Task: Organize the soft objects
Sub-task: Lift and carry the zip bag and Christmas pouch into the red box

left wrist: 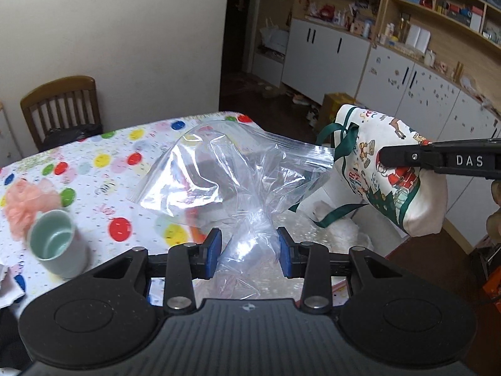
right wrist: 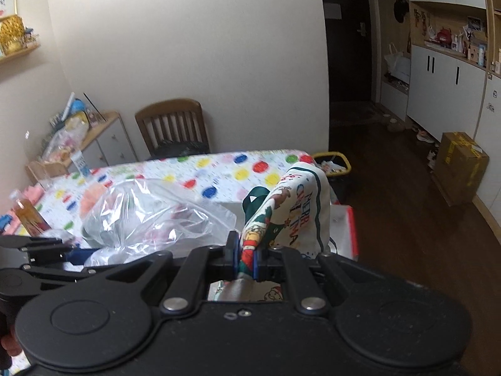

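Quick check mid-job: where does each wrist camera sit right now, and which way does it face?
Left wrist: on the left gripper, facing down across the table; its pads hold the clear plastic bag.
Right wrist: on the right gripper, shut on the Christmas cloth bag; a fingertip shows at the lower left.
Shared: both bags, table, wooden chair.

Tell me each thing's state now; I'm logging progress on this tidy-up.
Clear plastic zip bag: crumpled, mouth open, held up.
Christmas-print cloth bag: lifted, outside the plastic bag.
Left gripper: closed on the plastic bag.
Right gripper: shut on the cloth bag.
Pale green cup: upright, looks empty.
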